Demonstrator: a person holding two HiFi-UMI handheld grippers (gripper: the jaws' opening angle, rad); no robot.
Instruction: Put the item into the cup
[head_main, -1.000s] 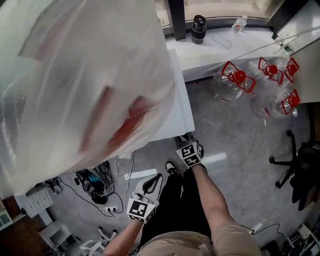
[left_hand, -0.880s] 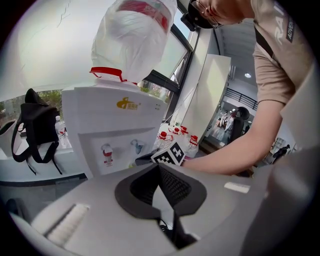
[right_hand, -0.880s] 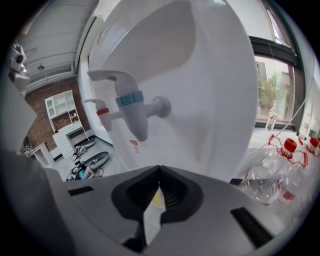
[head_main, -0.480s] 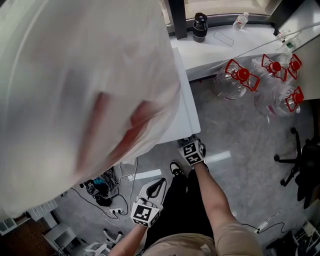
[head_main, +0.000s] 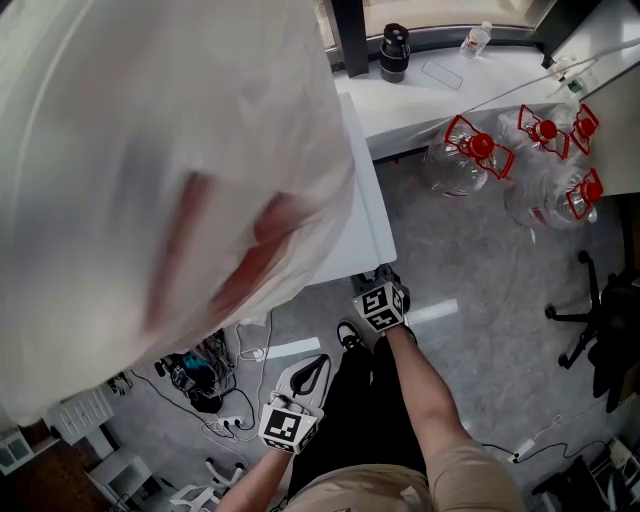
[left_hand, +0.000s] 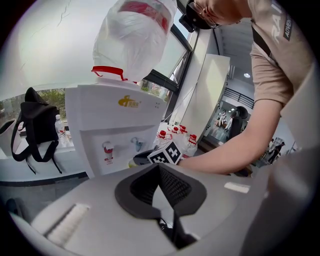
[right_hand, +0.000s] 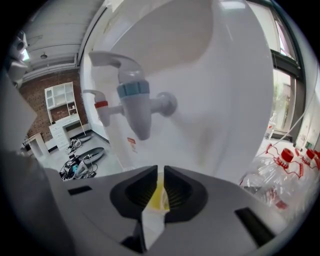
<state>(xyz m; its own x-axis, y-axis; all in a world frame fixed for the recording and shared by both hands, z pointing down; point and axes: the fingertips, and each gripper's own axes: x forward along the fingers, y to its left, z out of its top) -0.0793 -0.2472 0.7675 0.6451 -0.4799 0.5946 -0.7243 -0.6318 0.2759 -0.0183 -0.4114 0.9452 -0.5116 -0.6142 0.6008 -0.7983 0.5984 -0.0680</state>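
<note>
Right gripper (right_hand: 160, 172) is pinched nearly shut on a thin yellow thing (right_hand: 160, 196), just under the blue tap (right_hand: 134, 107) of the water dispenser (left_hand: 115, 130); can't tell if it's the cup. Left gripper (left_hand: 159, 169) is closed on nothing. Head view mostly gets the big bottle (head_main: 150, 180) on top, and the taps only show in the gripper views

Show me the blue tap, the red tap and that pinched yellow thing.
blue tap (right_hand: 133, 90), right gripper view, blue collar.
red tap (right_hand: 101, 105), right gripper view, red band.
yellow thing (right_hand: 159, 194), right gripper view, strip between the jaws.
</note>
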